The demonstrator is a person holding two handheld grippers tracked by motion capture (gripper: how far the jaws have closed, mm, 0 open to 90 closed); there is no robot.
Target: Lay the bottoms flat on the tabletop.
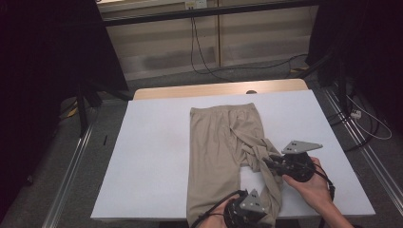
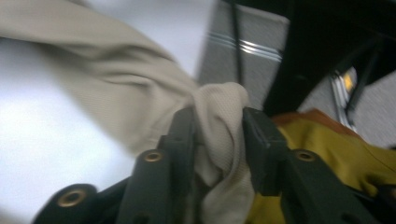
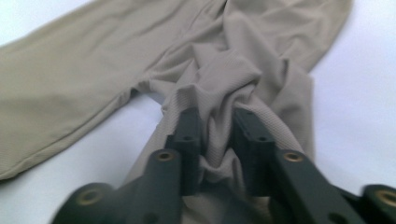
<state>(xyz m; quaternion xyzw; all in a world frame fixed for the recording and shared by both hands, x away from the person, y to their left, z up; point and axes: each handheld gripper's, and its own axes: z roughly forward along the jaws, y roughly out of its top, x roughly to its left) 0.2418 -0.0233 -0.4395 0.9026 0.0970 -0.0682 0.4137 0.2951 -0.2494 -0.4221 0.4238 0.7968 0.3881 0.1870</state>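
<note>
Left gripper [image 1: 256,209] sits at the bottom edge of the frame, clamped on the hem end of the beige pants [image 1: 214,142]. Right gripper [image 1: 268,164], a bit higher, pinches a bunched leg (pretty crumpled). Pants run lengthwise toward the upper middle of the white table [image 1: 152,156].

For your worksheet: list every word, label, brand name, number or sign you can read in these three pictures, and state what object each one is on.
None: no readable text stands on anything.
The beige knit trousers show no label or print.
The white table cover is plain.
The left black two-jaw gripper and the right black two-jaw gripper carry no visible markings.
The small white box on the floor is too small to read.
</note>
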